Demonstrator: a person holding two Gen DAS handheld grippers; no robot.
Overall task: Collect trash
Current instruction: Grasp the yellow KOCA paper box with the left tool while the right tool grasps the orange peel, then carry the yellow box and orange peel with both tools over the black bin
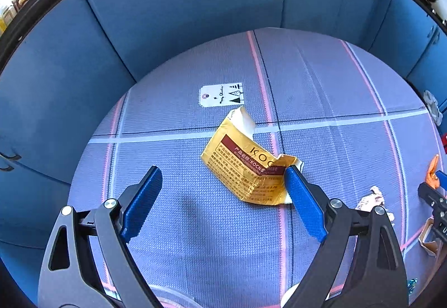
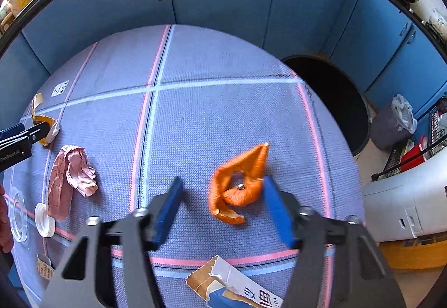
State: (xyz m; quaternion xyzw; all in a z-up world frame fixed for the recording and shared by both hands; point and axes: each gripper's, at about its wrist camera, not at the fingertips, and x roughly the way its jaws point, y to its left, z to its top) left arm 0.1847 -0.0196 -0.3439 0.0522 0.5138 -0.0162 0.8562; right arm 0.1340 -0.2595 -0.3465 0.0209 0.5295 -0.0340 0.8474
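Resting on the round worktop (image 2: 223, 56) with its woven lilac cloth crossed by pink and pale stripes, the curled orange fruit peel (image 2: 239, 185) serves as the landmark. The right tool (image 2: 222, 192) hangs over it with blue pads partly apart; the right pad (image 2: 275, 210) touches the peel's edge, the left pad stands clear, so nothing is gripped. Nearer the camera than the peel lies a torn white and blue cardboard box (image 2: 223, 284). Far left of the peel lies a crumpled pink checked paper (image 2: 69, 176), and just beside that a white round plastic cap (image 2: 44, 220).

Beyond the pink paper, farther left of the peel, lies a torn gold foil-paper packet with dark red printing (image 1: 248, 165). The left tool (image 1: 223, 176) hovers over it with jaws wide apart, its right pad (image 1: 303, 202) at the packet's edge, holding nothing. A small white printed tag (image 1: 220, 95) lies just past the packet. Blue cupboard doors (image 1: 195, 0) stand behind the worktop.
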